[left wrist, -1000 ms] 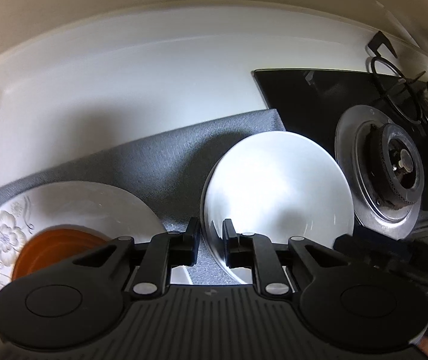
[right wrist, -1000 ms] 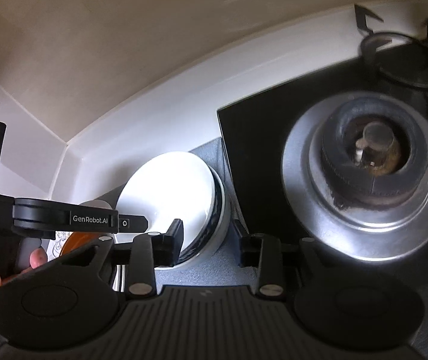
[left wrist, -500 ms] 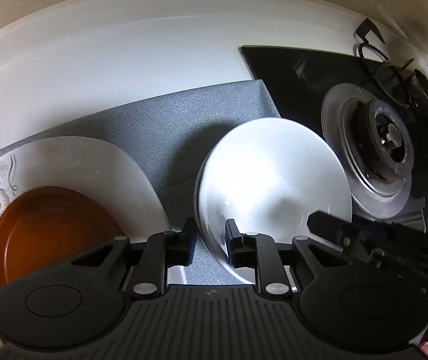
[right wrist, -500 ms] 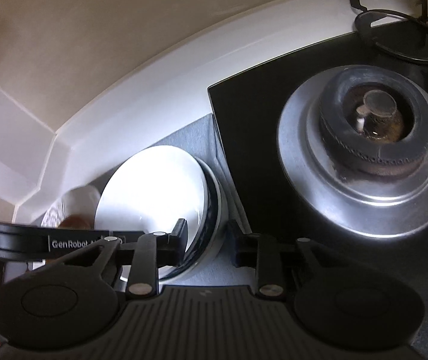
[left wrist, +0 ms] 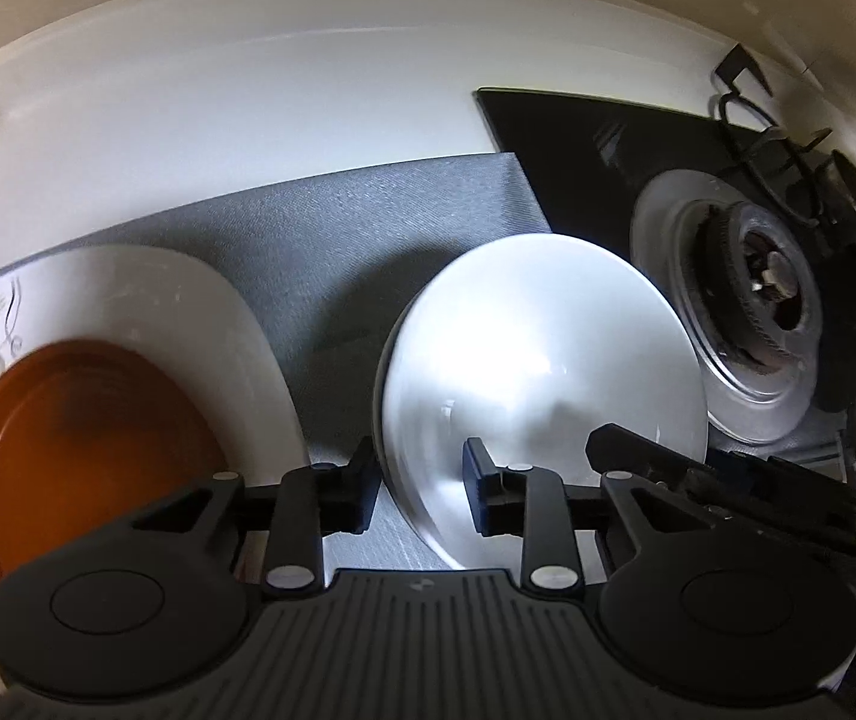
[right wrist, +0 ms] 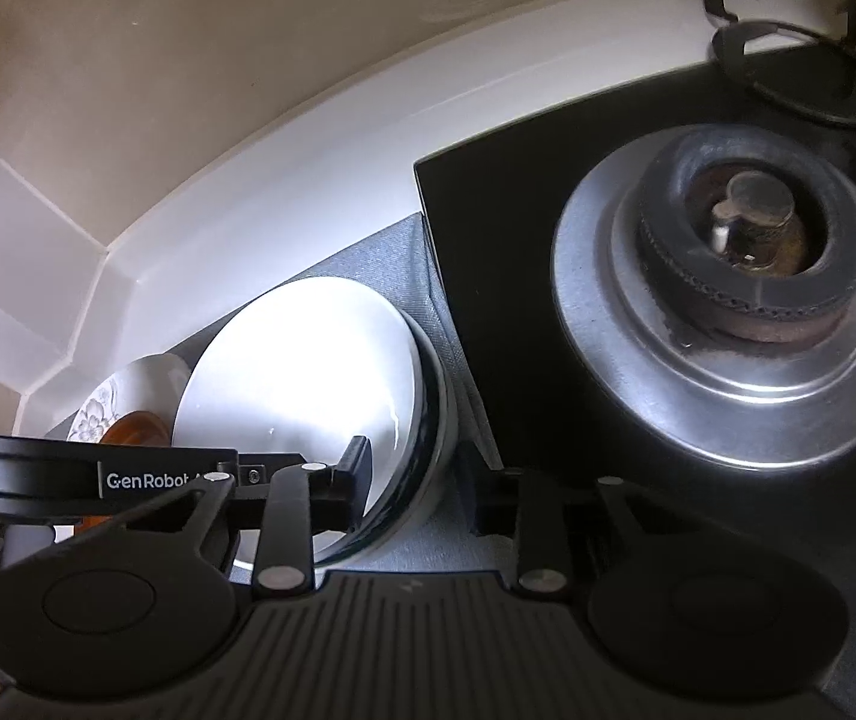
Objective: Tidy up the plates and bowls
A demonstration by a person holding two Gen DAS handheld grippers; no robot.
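A white bowl (left wrist: 542,360) sits on a grey mat (left wrist: 368,228) beside the stove. My left gripper (left wrist: 422,489) is open, one finger outside the bowl's left rim and one inside. My right gripper (right wrist: 416,489) is open and straddles the same bowl's (right wrist: 302,372) right rim; a second dark-edged bowl seems nested under it. To the left, an orange plate (left wrist: 80,450) lies on a white flowered plate (left wrist: 128,294); both show small in the right wrist view (right wrist: 128,420).
A black glass stove (right wrist: 518,210) with a silver burner (right wrist: 746,300) lies right of the mat. A pan support (right wrist: 800,72) stands at the far right. White counter and backsplash (left wrist: 248,90) run behind. The other gripper's body crosses each view.
My left gripper's fingers have spread wider around the bowl's rim and the view has lifted and pulled back. My right gripper has moved in closer on the bowl's right rim.
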